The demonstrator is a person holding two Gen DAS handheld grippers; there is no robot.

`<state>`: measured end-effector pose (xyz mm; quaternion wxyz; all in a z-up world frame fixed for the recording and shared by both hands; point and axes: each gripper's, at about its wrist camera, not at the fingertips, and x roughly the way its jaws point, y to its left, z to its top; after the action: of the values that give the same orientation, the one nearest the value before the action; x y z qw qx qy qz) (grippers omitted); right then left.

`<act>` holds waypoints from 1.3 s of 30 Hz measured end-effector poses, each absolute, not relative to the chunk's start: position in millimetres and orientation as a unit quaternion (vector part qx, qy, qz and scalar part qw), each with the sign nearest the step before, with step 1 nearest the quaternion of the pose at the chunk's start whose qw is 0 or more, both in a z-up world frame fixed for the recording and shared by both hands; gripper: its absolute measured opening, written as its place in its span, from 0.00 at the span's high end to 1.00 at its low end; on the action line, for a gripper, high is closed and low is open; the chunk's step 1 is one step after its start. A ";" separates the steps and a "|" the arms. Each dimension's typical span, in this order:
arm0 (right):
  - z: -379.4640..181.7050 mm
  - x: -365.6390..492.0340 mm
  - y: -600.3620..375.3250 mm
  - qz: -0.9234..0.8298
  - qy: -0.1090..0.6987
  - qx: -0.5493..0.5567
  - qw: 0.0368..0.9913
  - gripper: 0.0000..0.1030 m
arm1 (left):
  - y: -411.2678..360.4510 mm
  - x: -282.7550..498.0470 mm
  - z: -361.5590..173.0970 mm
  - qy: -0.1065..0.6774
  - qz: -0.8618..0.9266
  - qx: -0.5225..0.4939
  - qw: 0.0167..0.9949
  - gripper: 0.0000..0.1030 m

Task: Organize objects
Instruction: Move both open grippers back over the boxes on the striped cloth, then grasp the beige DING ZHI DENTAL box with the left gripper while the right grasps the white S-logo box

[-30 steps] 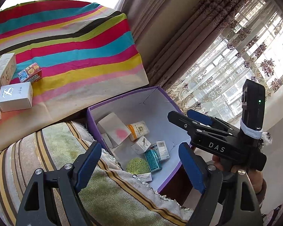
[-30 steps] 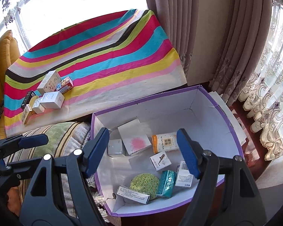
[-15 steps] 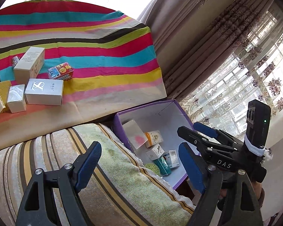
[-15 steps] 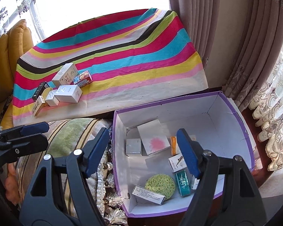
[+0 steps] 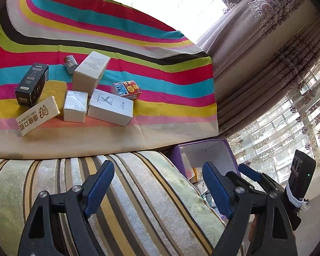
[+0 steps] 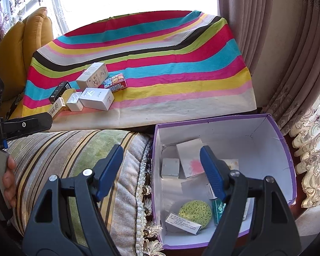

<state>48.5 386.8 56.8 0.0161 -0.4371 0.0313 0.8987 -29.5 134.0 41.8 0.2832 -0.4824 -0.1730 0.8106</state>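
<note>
L tongs [image 5: 157, 188] swung off purple box [image 6: 273, 149] toward box pile [image 5: 79, 93] at 11 on striped desk [image 5: 160, 81]; both spread, empty. R tongs [image 6: 162, 170] over box rim. Next pick likely from pile.

Beyond the left jaws, small cardboard boxes [image 5: 109, 107] cluster on the striped cloth worktop [image 5: 160, 89]; the purple-rimmed open box [image 6: 285, 162] lies under the right jaws, right of the striped velvet cushion [image 6: 74, 149].
</note>
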 end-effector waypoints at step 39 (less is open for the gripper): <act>48.0 -31.4 295.9 0.886 0.003 -0.463 -0.036 0.07 | 36.2 -84.9 6.7 -0.188 0.829 -0.521 0.076 0.11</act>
<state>-31.4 295.9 48.0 -0.0357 -0.4629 0.0030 0.8857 -84.9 36.2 6.7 0.0763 -0.5210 -0.1880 0.8291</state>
